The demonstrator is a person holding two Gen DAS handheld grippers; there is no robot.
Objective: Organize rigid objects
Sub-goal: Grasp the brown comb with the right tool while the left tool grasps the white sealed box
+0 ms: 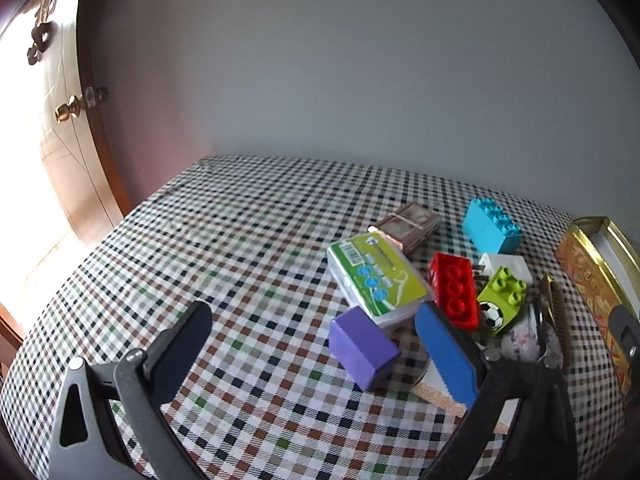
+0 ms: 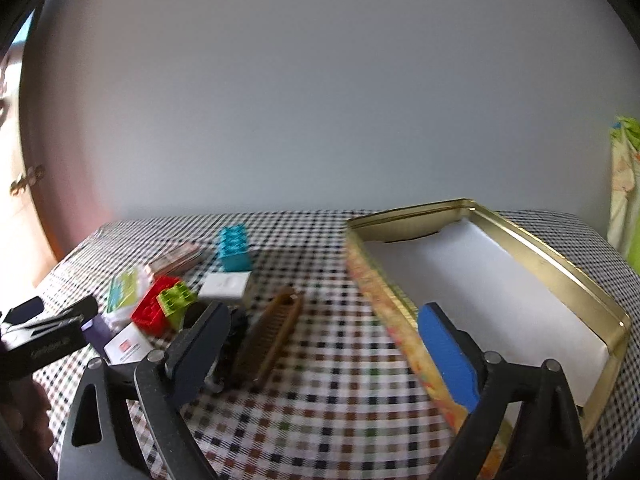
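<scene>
My left gripper (image 1: 314, 314) stands open over the checked tablecloth. A purple block (image 1: 362, 348) lies between its fingers, close to the blue right pad (image 1: 444, 352) and apart from the left one. Beyond it lie a green-labelled box (image 1: 376, 280), a red brick (image 1: 456, 288), a lime brick (image 1: 500, 296), a cyan brick (image 1: 492, 226) and a white block (image 1: 506, 266). My right gripper (image 2: 323, 312) is open too. A brown comb (image 2: 272, 332) lies by its left finger, and its right finger hangs over the near wall of the gold tin (image 2: 400, 300).
A banded stack of cards (image 1: 408, 224) lies behind the green box. The tin has a white liner (image 2: 480, 288). A wooden door with a brass knob (image 1: 68, 112) stands left of the table, a grey wall runs behind it, and a green cloth (image 2: 626, 200) hangs at far right.
</scene>
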